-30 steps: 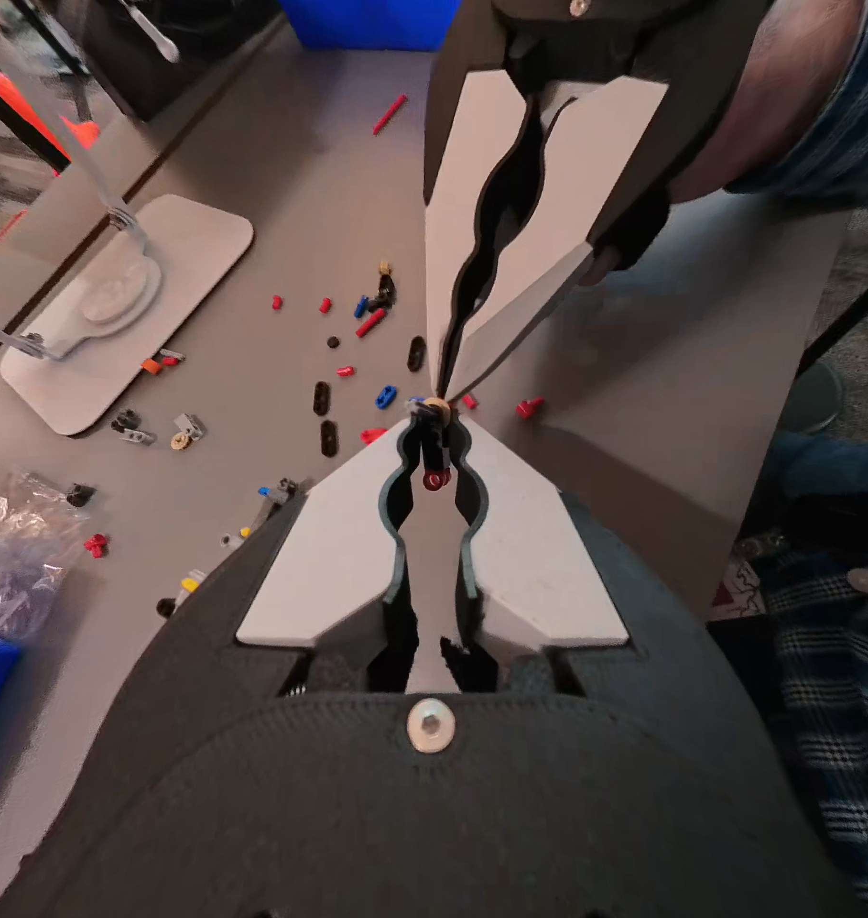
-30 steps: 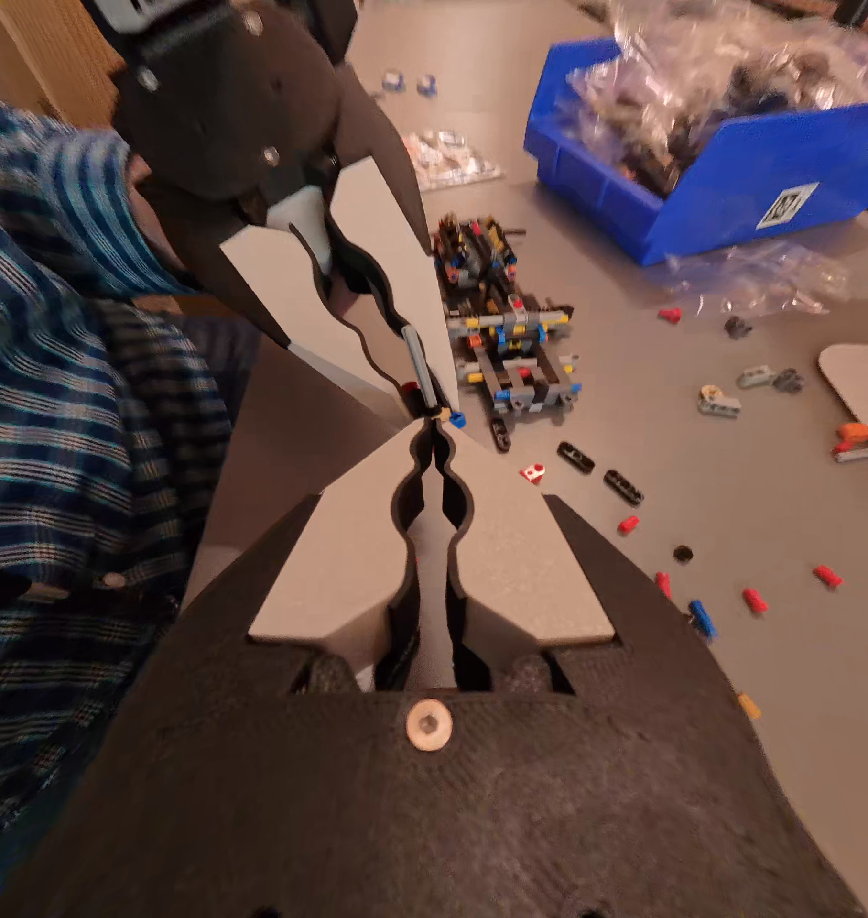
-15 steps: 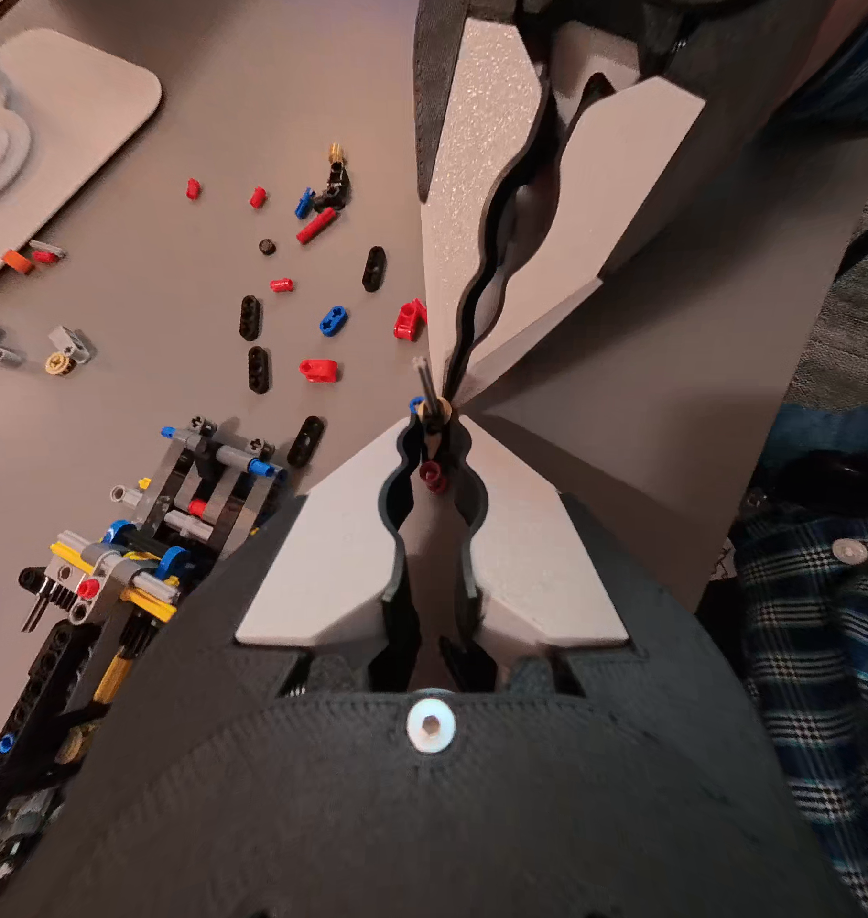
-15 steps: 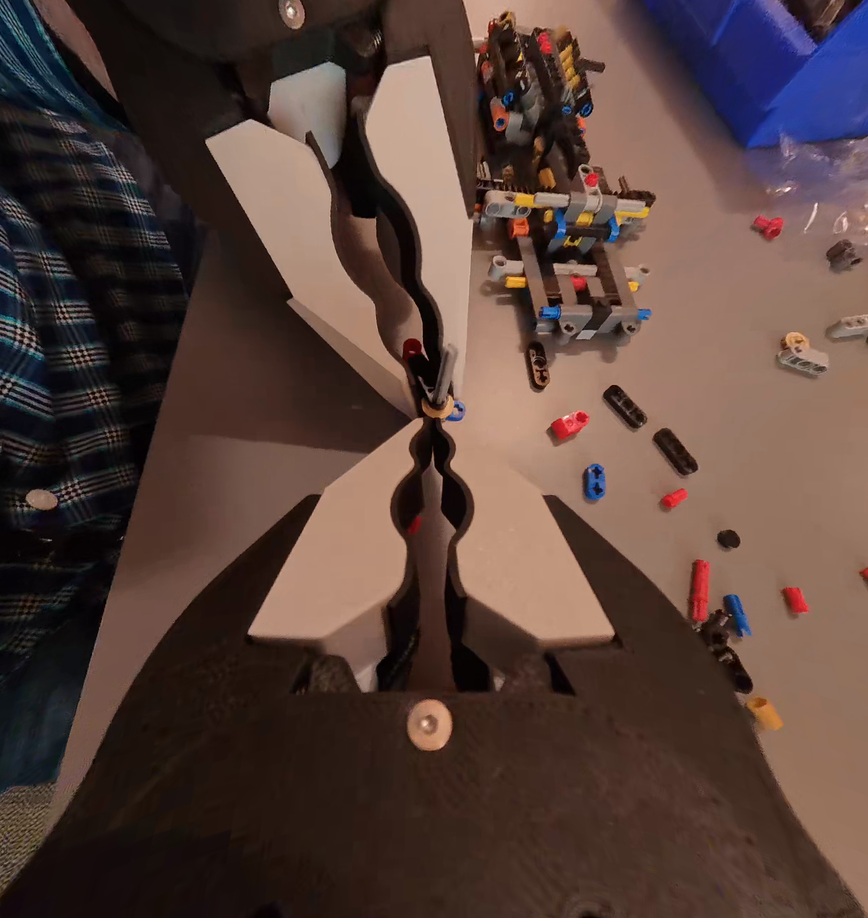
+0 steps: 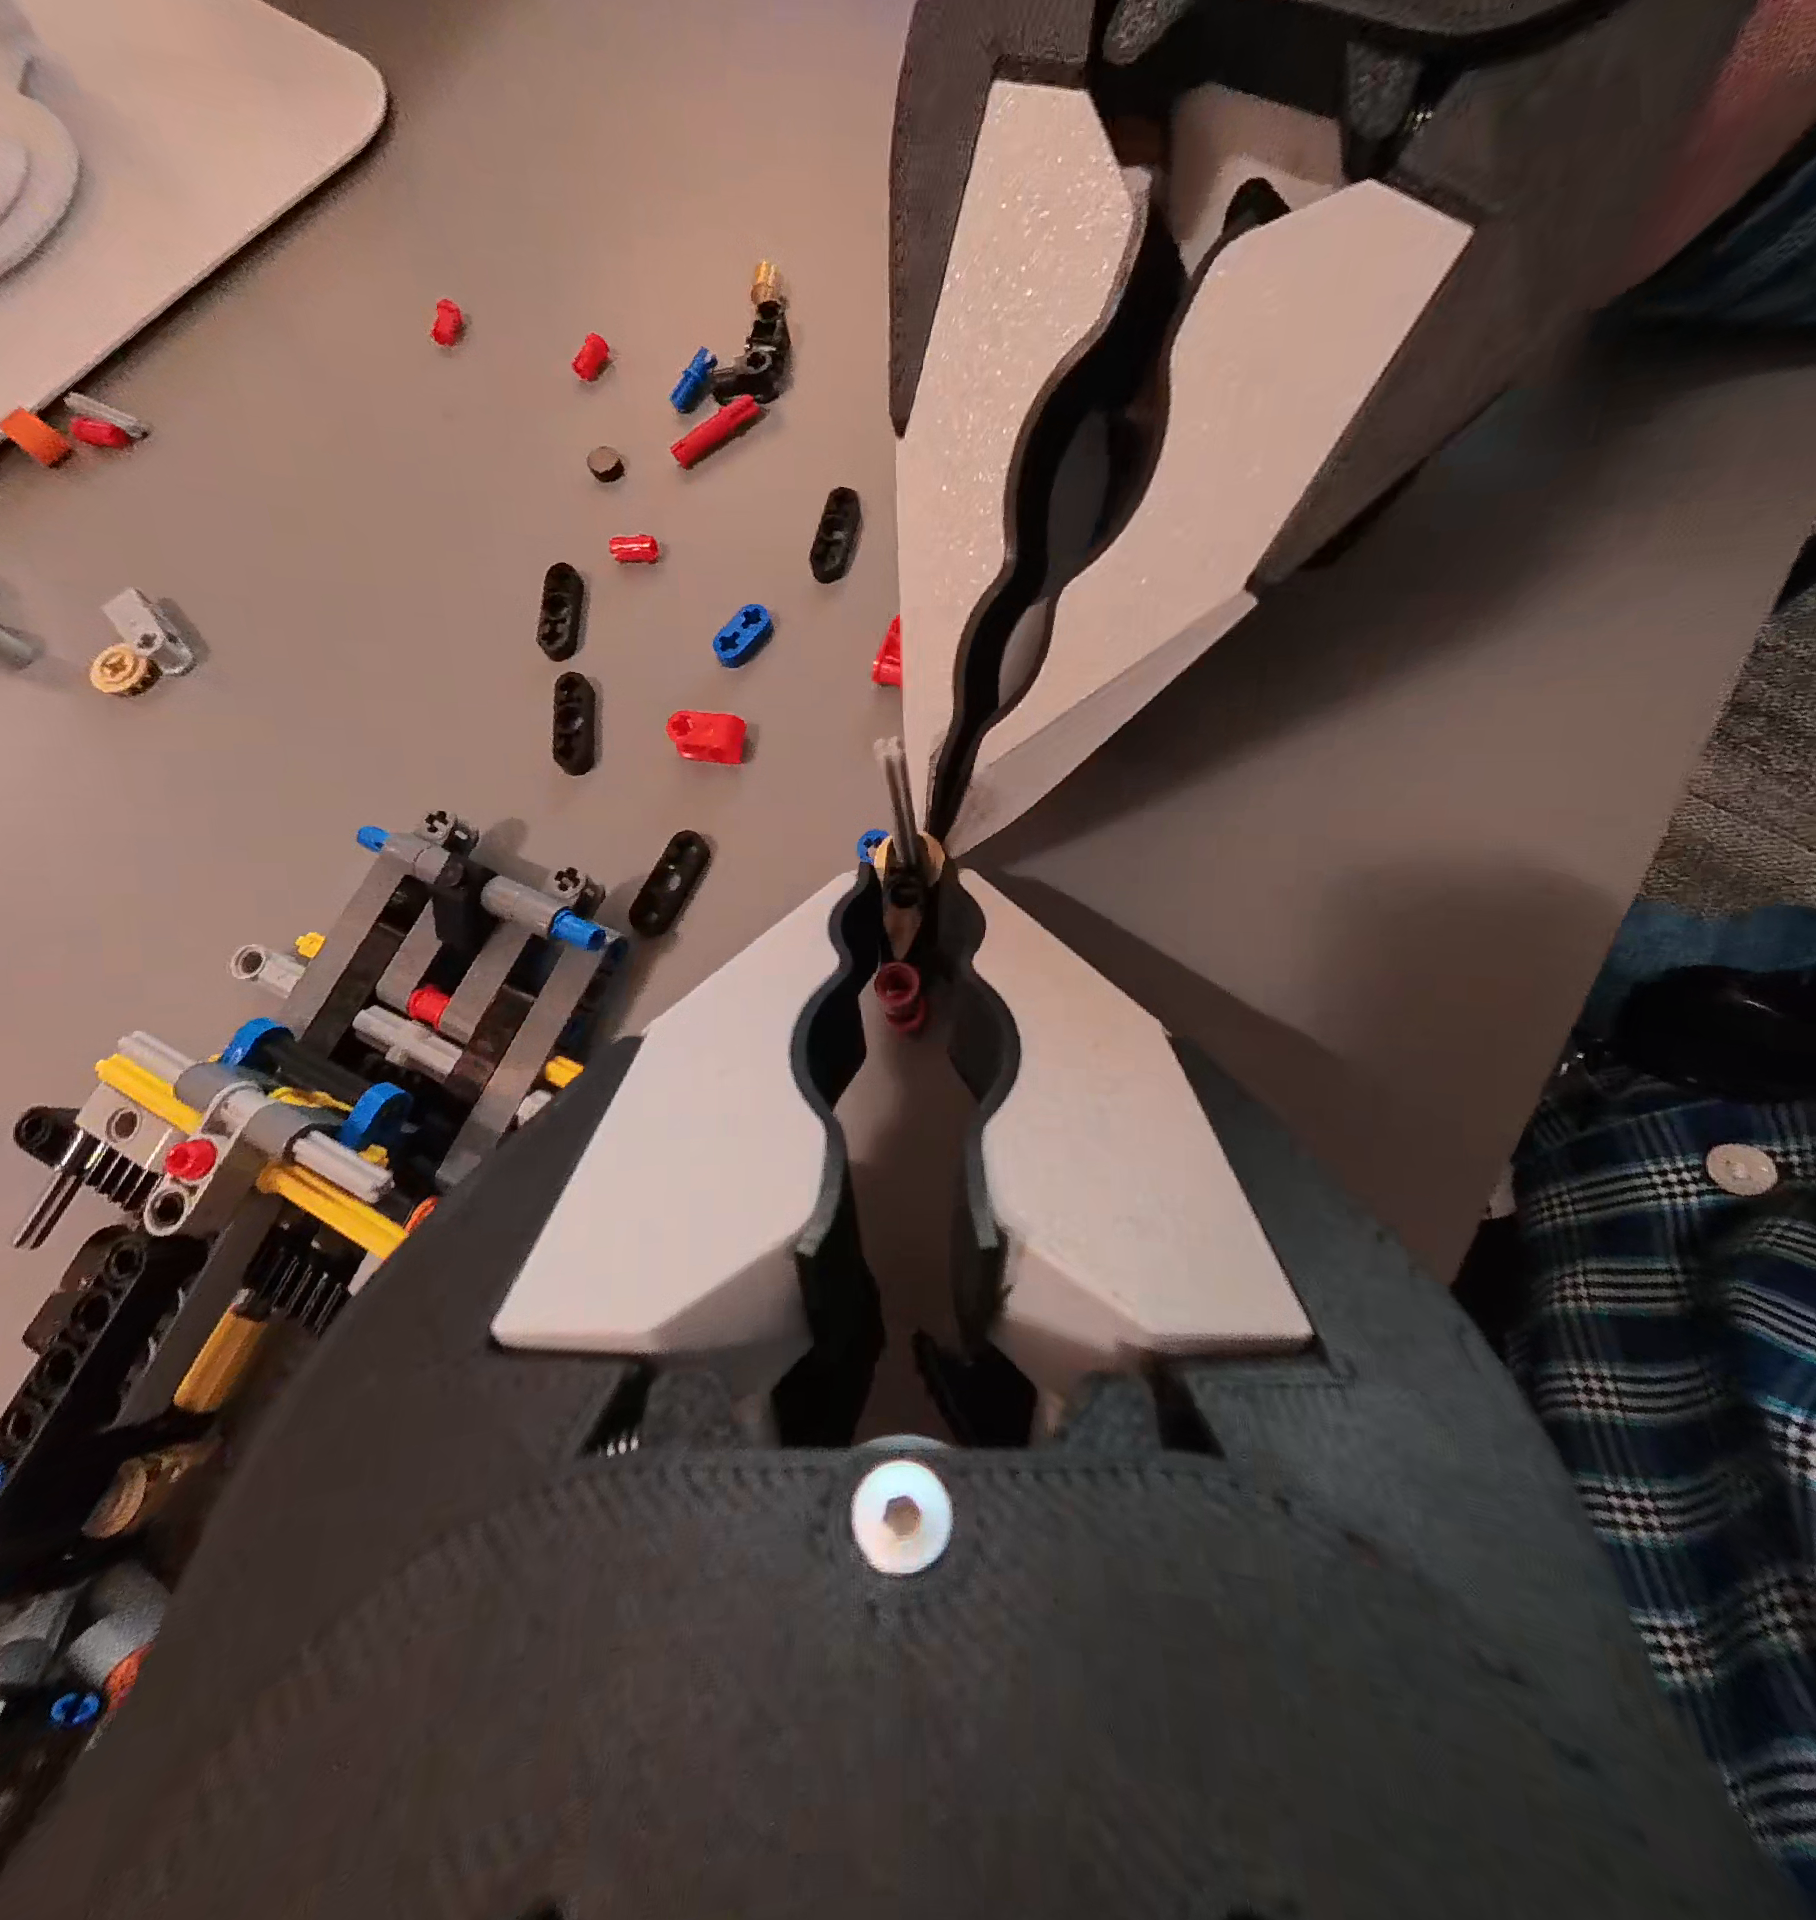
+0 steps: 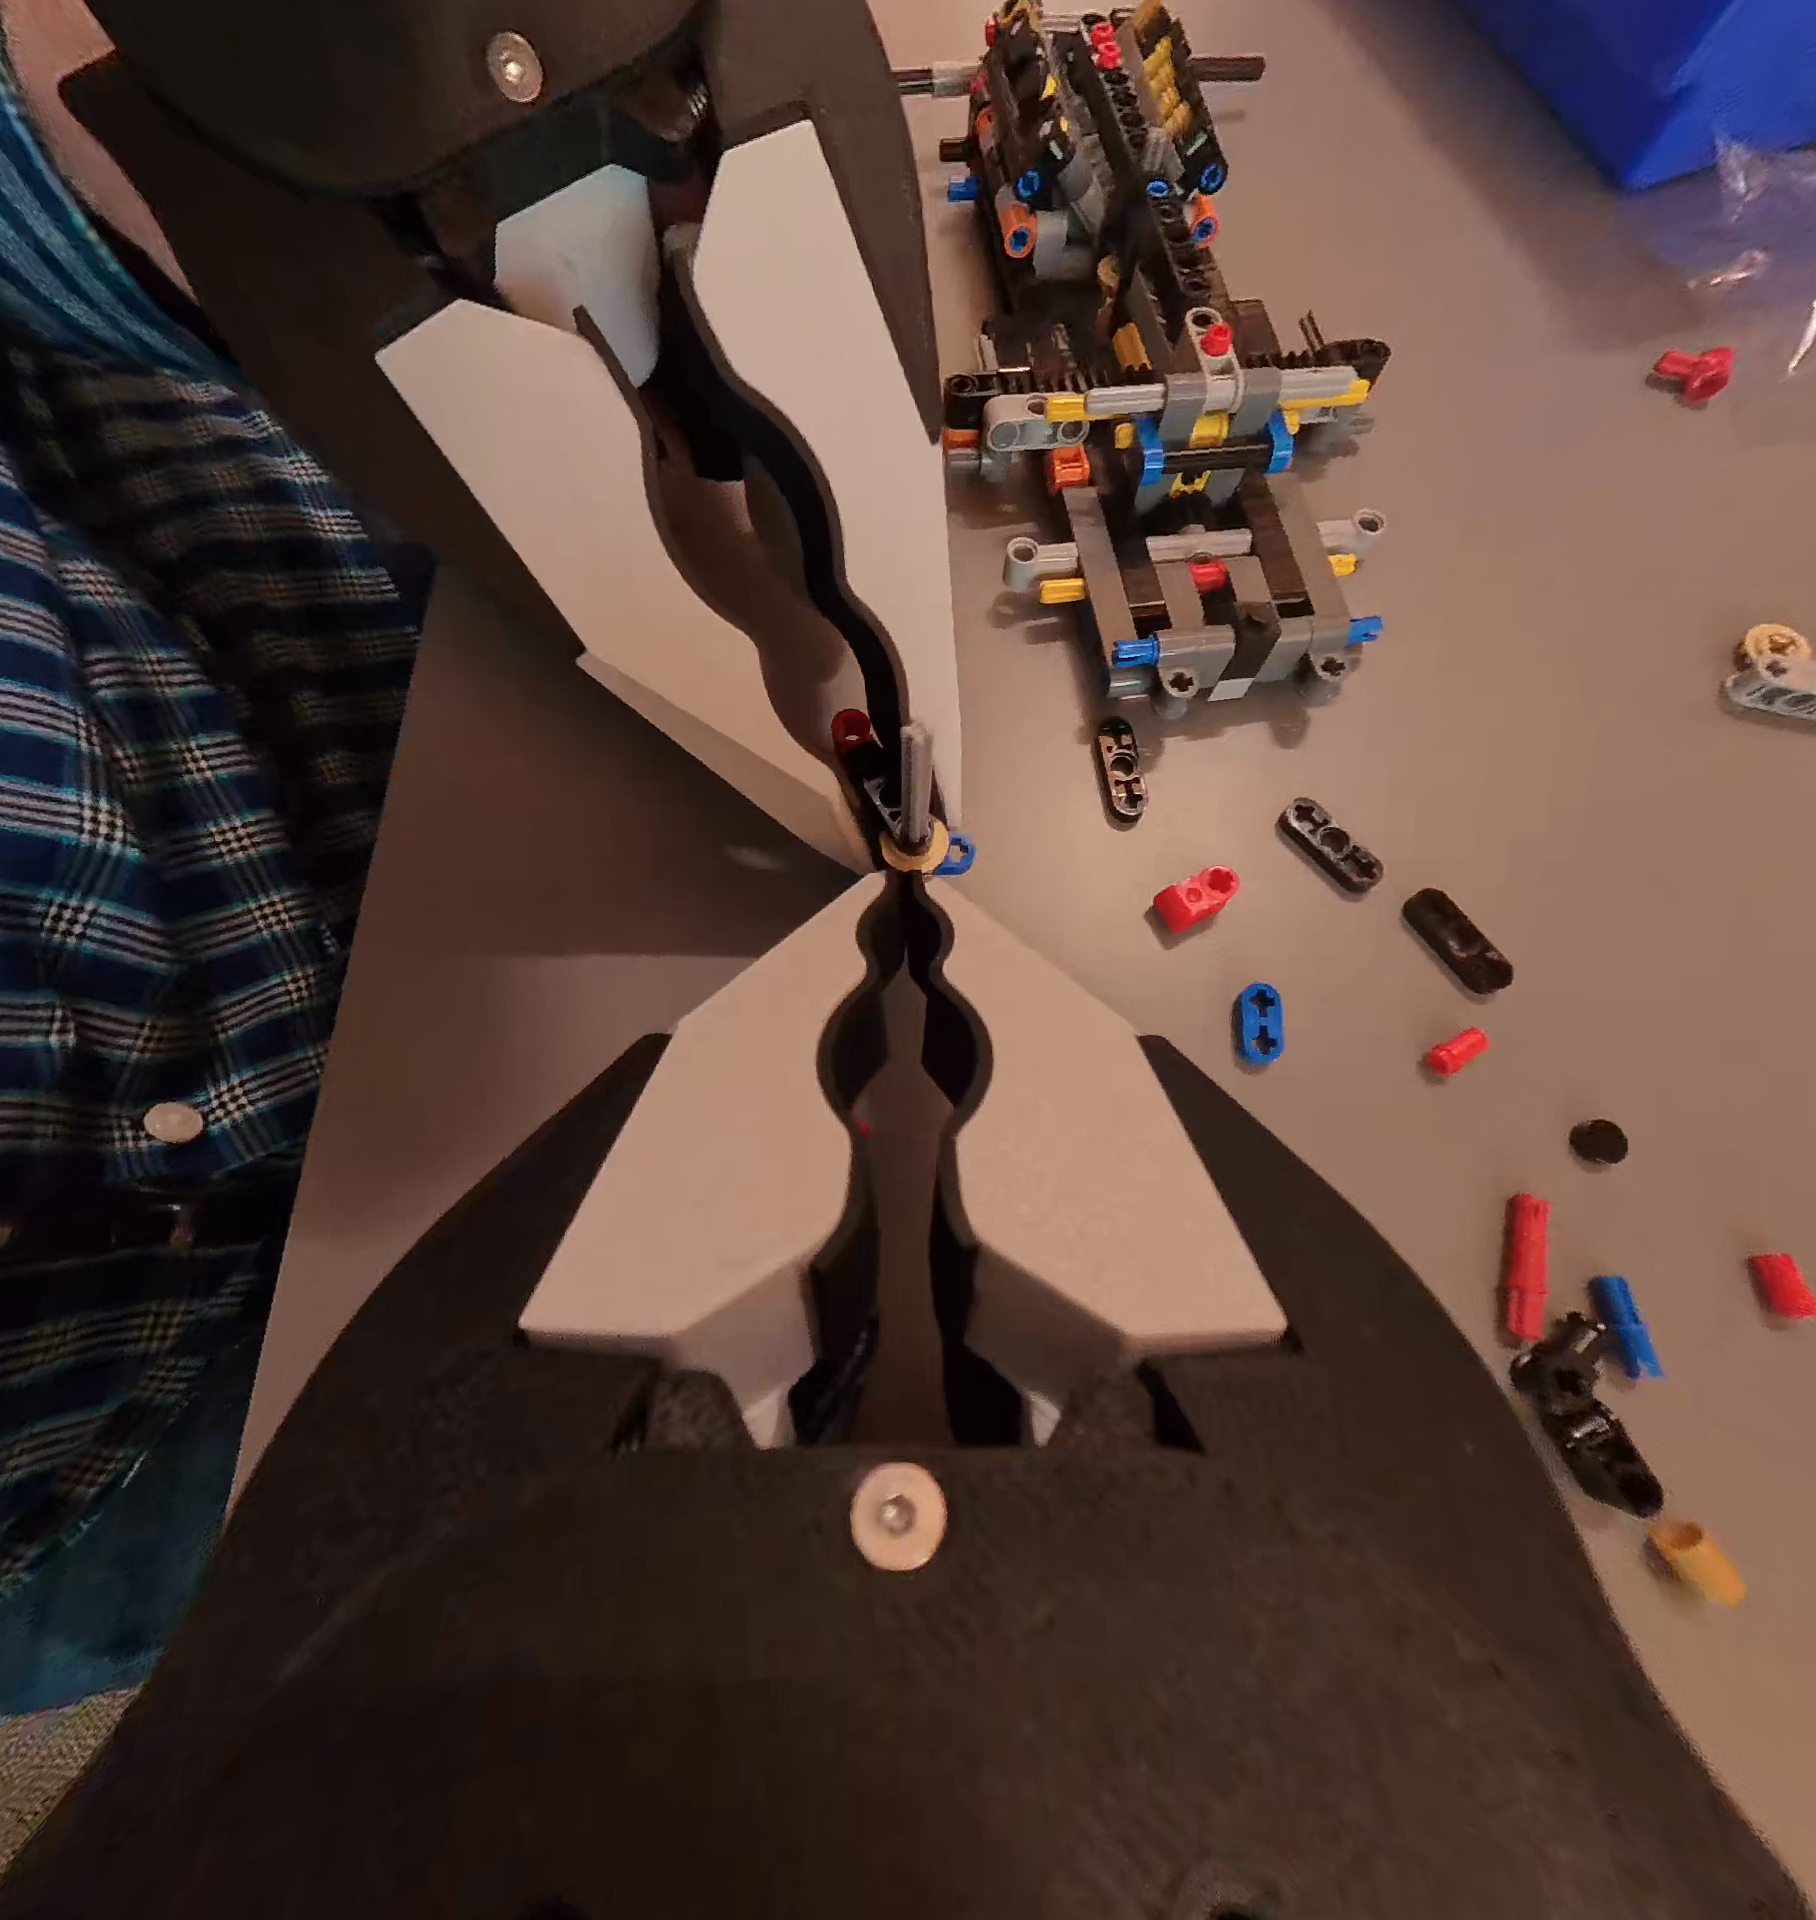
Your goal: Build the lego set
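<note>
Fingers of my left gripper (image 5: pixel 909 883) are pinched narrow on a small lego sub-piece (image 5: pixel 904 935): a black link with a red pin (image 5: pixel 902 997) at its near end, a tan bushing (image 5: pixel 909 860) at the tips, and a thin grey axle (image 5: pixel 896 790) standing out past the bushing. Right gripper (image 6: pixel 909 883) comes in nose to nose with mine. Its jaws are drawn almost together, tips against the tan bushing (image 6: pixel 914 847), but I cannot tell if they truly grip it. From the right wrist view the grey axle (image 6: pixel 916 774) lies along the left gripper's finger, a blue pin end (image 6: pixel 956 854) just beside the bushing.

Both grippers hang above the grey table (image 5: pixel 1299 987), near its edge. Half-built lego chassis (image 6: pixel 1184 468) sits on the table, apart from the tips, on the left gripper's side. Loose parts are scattered near it: black links (image 5: pixel 561 613), a blue link (image 6: pixel 1259 1023), red connectors (image 6: pixel 1193 899), a black round stud (image 6: pixel 1598 1141). White pad (image 5: pixel 156 156) lies far left. Plaid shirt (image 5: pixel 1693 1299) shows off the table edge.
</note>
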`<action>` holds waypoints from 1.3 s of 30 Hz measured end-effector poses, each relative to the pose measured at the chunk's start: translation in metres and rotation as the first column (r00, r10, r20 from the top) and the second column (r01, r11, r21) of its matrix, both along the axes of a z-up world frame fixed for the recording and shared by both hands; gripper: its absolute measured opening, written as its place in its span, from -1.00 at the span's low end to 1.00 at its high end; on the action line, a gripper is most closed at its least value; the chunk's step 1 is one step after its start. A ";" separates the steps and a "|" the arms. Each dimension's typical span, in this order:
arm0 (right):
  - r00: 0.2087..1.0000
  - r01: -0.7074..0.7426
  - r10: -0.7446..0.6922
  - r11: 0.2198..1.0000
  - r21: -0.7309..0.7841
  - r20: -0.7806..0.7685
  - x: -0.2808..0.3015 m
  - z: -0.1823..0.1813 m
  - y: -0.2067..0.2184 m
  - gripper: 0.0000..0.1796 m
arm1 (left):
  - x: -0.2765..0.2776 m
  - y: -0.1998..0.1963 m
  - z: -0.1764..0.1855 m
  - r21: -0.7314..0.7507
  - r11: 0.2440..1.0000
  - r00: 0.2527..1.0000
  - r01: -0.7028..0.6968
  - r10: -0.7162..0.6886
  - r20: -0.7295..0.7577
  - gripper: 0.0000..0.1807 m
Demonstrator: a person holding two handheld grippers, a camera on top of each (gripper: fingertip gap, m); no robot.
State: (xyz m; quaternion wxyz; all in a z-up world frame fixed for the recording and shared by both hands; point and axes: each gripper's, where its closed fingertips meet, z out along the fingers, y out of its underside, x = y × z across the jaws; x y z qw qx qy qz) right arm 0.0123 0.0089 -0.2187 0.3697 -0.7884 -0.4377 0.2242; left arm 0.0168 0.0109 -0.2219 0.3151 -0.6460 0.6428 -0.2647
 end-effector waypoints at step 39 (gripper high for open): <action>0.994 0.080 -0.078 0.996 0.025 -0.078 -0.008 0.013 0.017 -1.00 | -0.013 0.006 0.003 -0.234 0.972 0.999 -0.025 0.033 0.030 -0.89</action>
